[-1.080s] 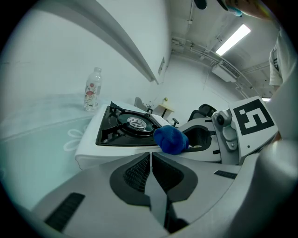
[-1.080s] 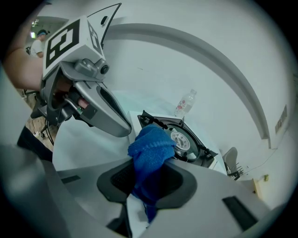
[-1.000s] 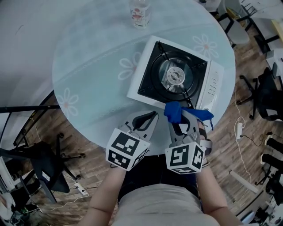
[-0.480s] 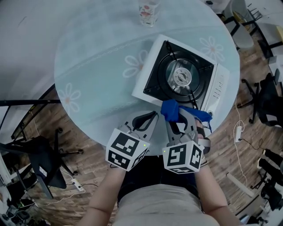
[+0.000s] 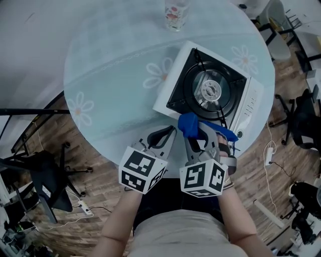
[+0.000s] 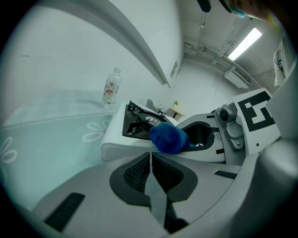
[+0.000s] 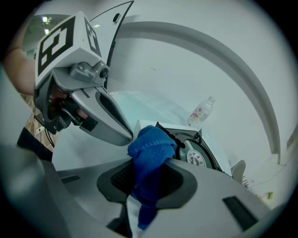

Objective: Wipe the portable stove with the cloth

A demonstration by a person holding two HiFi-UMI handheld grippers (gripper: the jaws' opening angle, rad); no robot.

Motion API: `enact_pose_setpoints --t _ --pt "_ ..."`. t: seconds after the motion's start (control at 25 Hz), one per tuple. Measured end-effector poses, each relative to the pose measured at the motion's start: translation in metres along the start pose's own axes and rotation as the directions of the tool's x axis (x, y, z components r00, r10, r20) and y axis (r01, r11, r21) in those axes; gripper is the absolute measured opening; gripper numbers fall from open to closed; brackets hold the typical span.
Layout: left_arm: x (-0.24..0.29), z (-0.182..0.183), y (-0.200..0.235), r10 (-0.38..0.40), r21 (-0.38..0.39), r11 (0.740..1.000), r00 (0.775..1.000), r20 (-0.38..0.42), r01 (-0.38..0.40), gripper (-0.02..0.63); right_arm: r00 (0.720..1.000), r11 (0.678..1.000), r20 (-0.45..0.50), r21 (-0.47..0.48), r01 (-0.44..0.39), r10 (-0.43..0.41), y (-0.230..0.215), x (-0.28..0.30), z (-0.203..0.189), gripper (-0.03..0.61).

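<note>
A white portable stove (image 5: 173, 90) with a black top and a round burner (image 5: 212, 90) sits on the right half of the round glass table (image 5: 105, 65). My right gripper (image 5: 190, 131) is shut on a bunched blue cloth (image 5: 189, 124), held just off the stove's near edge. That cloth (image 7: 148, 160) fills the jaws in the right gripper view, with the stove (image 7: 186, 148) behind it. My left gripper (image 5: 168, 134) hangs beside it to the left, shut and empty. Its view shows the stove (image 6: 116, 135) and the cloth (image 6: 168, 137) ahead.
A clear plastic bottle (image 5: 176, 12) stands at the table's far edge beyond the stove, and it shows in the left gripper view as the bottle (image 6: 110, 88). Black chairs (image 5: 45, 180) stand on the wooden floor to the left and right of the table.
The right gripper with the cloth has shifted slightly left along the stove's near edge, and the head view has drifted so the stove sits further right. The left gripper has barely moved.
</note>
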State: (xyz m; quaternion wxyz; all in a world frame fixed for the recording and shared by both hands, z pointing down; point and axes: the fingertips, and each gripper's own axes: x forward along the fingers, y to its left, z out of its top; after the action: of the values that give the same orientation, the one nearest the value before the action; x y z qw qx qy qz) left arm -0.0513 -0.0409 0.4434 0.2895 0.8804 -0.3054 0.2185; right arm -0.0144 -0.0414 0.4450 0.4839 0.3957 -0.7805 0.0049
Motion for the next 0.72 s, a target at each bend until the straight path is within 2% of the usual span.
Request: enact_pose_setpoints --t 0.56,0.72 --pt "-0.009 -0.003 0.023 0.047 -0.05 0.998 0.999 0.02 -0.046 0.032 0.999 0.998 0.024 -0.053 -0.042 0.044 0.01 0.015 0.027 0.117" --pt "-0.012 -0.006 0.028 0.059 -0.061 0.996 0.998 0.019 -0.058 0.032 0.998 0.994 0.037 -0.098 -0.038 0.042 0.013 0.02 0.037 0.118"
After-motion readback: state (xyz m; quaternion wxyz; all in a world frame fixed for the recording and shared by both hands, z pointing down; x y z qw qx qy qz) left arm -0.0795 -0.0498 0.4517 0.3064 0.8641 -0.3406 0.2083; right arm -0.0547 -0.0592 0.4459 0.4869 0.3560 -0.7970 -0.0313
